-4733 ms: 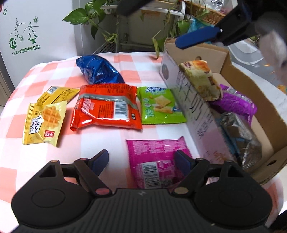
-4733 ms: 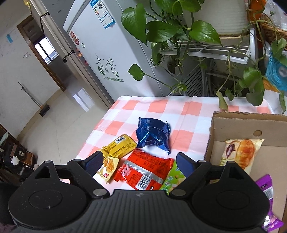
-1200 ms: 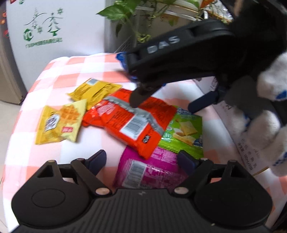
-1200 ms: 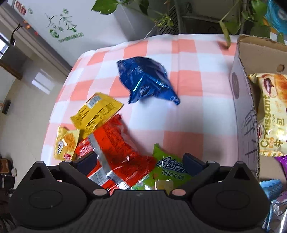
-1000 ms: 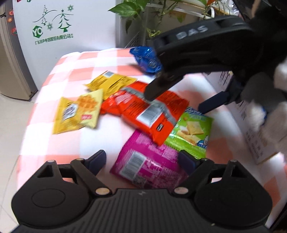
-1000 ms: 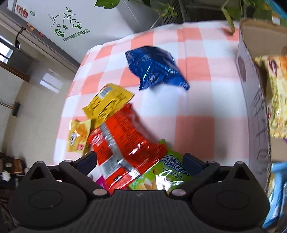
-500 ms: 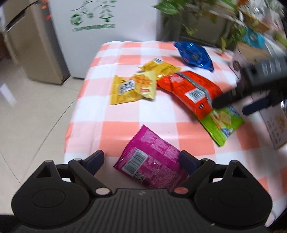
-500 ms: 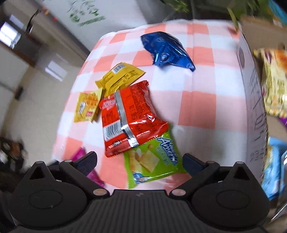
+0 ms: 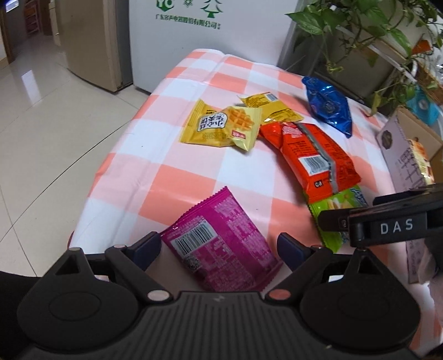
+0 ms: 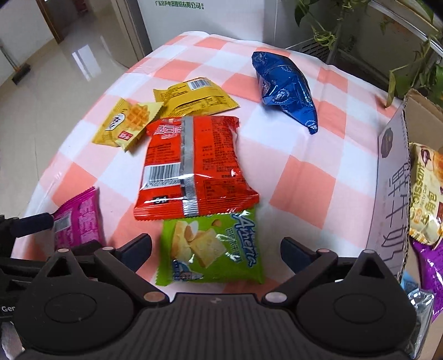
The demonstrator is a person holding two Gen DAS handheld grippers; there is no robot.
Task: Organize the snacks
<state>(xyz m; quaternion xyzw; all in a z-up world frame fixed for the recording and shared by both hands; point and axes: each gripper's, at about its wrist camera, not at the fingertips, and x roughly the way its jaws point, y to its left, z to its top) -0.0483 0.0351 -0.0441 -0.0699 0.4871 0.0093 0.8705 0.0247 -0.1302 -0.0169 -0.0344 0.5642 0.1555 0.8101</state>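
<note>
Several snack packets lie on a pink-and-white checked table. My left gripper (image 9: 220, 247) is open above a magenta packet (image 9: 221, 243) that lies between its fingers, pads apart from it. My right gripper (image 10: 216, 252) is open over a green cracker packet (image 10: 210, 247), which lies flat between its fingers. A red packet (image 10: 193, 166) overlaps the green one's far edge. Beyond lie two yellow packets (image 10: 130, 121) (image 10: 193, 97) and a blue packet (image 10: 285, 88). The right gripper's arm (image 9: 387, 224) crosses the left wrist view at the right.
A cardboard box (image 10: 393, 193) stands at the table's right side, holding a croissant packet (image 10: 426, 193) and purple packets. Potted plants (image 9: 360, 25) and a white fridge (image 9: 207, 33) stand behind the table. The table's left edge (image 9: 110, 166) drops to a tiled floor.
Both grippers have rolled and shifted toward the table's near left corner. The magenta packet now sits between the left fingers, the green packet between the right fingers. No packet has moved.
</note>
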